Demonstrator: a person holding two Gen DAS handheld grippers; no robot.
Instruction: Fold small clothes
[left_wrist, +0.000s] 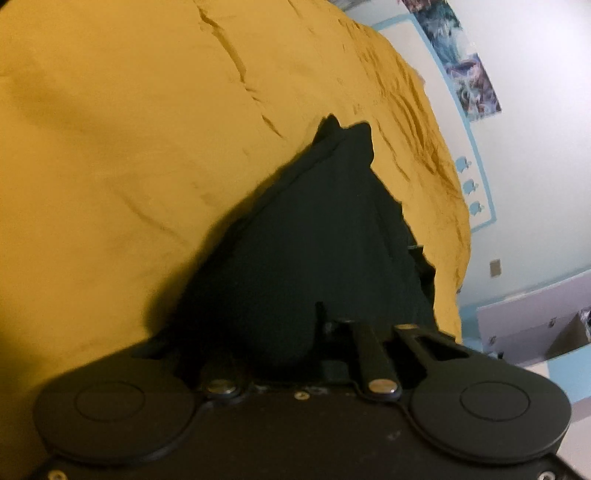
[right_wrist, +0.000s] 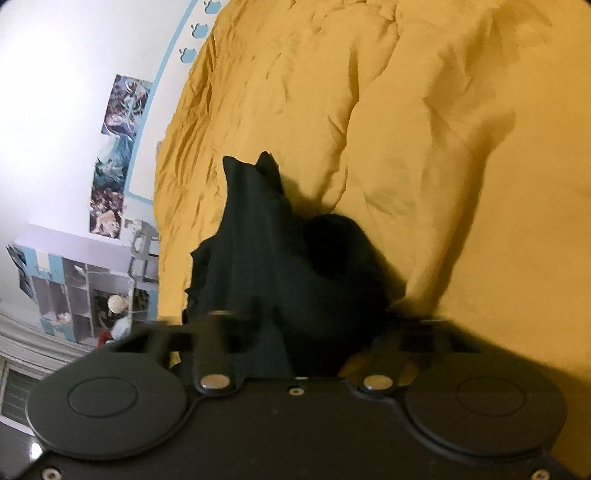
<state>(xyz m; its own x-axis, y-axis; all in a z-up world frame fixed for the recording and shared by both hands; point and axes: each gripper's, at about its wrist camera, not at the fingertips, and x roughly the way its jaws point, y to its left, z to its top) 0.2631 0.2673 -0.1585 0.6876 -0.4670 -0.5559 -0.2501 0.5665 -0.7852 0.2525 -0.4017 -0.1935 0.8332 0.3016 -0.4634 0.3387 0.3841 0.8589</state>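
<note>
A dark, almost black small garment (left_wrist: 314, 229) lies bunched on a mustard-yellow bedspread (left_wrist: 129, 147), narrowing to two points at its far end. My left gripper (left_wrist: 317, 321) sits at the garment's near edge, its fingertips buried in the dark cloth and shut on it. In the right wrist view the same garment (right_wrist: 266, 236) rises from the bedspread (right_wrist: 443, 184) toward the camera. My right gripper (right_wrist: 266, 317) is shut on the near edge, with cloth draped over and between its fingers. The pads themselves are hidden by the fabric in both views.
The bed's edge runs close beside the garment (left_wrist: 454, 258). Beyond it are a white wall with posters (left_wrist: 469, 81), a pale cabinet (left_wrist: 524, 321), and cluttered shelves (right_wrist: 74, 288). Rumpled yellow bedspread stretches out on the far side of the garment.
</note>
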